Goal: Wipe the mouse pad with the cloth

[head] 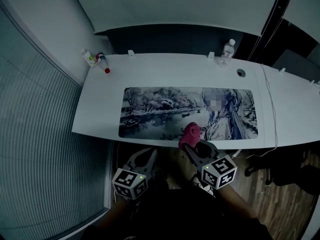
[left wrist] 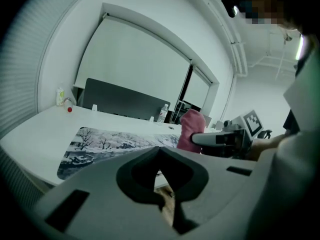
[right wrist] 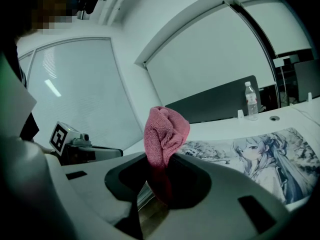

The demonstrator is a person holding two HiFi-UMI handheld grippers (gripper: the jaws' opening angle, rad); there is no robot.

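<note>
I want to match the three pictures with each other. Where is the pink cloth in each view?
Head view: the pink cloth is at lower centre, over the near edge of the mouse pad.
Left gripper view: the cloth stands right of centre.
Right gripper view: the cloth is at centre, rising from between the jaws.
Shared landmark: the clear water bottle beyond the pad.

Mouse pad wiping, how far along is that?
Done: the right gripper is shut on the pink cloth. In hand: the cloth sits at the mouse pad's near edge, contact unclear. Remaining: apparently the whole wipe across the pad; the left gripper is shut, empty, short of the desk.
</note>
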